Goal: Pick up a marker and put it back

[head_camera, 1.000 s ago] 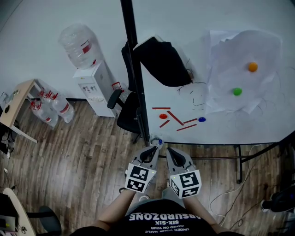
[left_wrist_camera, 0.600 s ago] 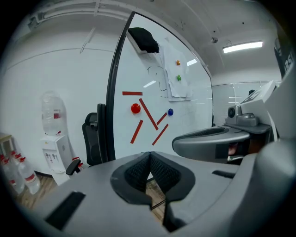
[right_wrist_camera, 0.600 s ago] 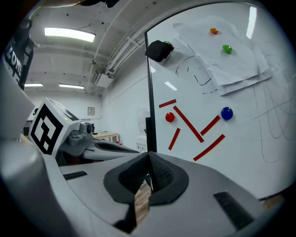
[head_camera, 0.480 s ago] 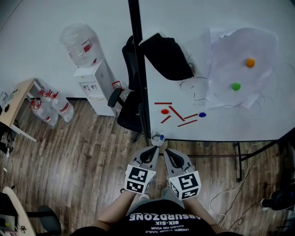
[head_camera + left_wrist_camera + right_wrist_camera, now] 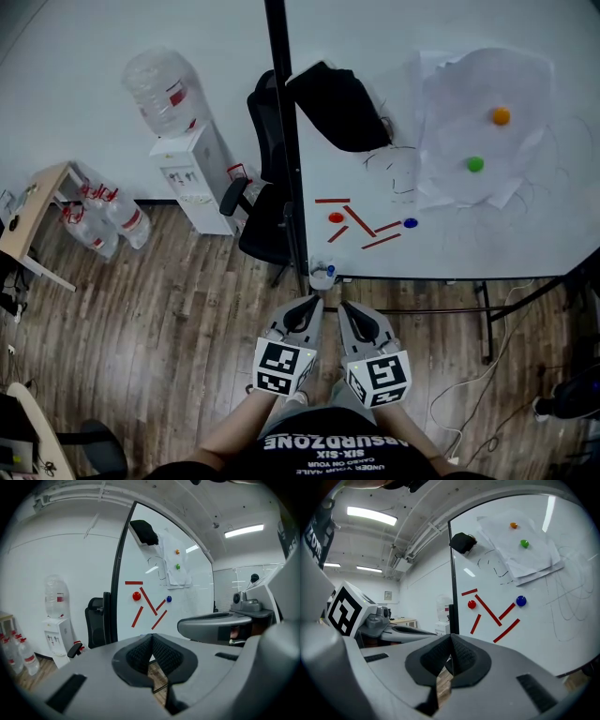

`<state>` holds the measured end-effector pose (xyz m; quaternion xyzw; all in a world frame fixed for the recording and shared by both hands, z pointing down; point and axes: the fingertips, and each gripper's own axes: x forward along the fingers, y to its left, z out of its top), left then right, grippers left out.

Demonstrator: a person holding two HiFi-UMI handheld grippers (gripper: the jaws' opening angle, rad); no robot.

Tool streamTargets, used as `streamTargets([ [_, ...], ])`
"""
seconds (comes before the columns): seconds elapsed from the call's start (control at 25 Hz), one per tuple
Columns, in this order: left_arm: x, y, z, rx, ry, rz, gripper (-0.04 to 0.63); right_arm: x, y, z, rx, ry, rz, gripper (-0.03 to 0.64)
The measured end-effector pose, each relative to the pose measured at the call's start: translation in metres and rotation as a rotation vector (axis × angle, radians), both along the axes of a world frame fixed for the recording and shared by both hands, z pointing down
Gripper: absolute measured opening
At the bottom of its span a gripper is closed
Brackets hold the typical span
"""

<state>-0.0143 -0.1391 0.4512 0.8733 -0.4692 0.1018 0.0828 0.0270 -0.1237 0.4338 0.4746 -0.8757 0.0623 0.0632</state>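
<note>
Currently both tools are closed and empty. The left gripper (image 5: 151, 637) has its dark pads meeting at the tip with only floor showing in the slit below. The right gripper (image 5: 450, 637) looks the same. From the head view both are held close in front of the person's body, side by side and well short of the whiteboard (image 5: 450, 234).

Marker location: I can't name one for sure. The best candidate is a small blue-capped thing (image 5: 322, 275) at the board's lower corner, just beside the black post (image 5: 281, 122), apparently resting on the bottom edge. Nothing is in either grip, so the marker is not in hand.

Step, as a judgement: the scene fits two stages. Either the person is standing off before going in for the marker, or it is already back in place and the tools are away from it. The pictures don't decide which. Any grab at that corner would need the jaws opened and a line in that clears the post.

Hard to see:
- The blue-capped thing is tiny, so marker, cup or cap is unclear.
- Both gripper views hide that corner behind the gripper bodies.
- The red strips (image 5: 359, 220) with the red magnet (image 5: 336, 217) and blue magnet (image 5: 410, 223) look stuck flat on the board and are not markers.
- The black lump (image 5: 337, 108) higher up can't be identified.
</note>
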Motion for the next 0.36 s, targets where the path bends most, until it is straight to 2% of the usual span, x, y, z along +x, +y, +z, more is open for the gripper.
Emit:
streamTargets([
  [0.36, -0.002, 0.014, -0.008, 0.025, 0.039, -0.004, 0.008, -0.003, 0.018, 0.0, 0.006, 0.003, 0.017, -0.002],
])
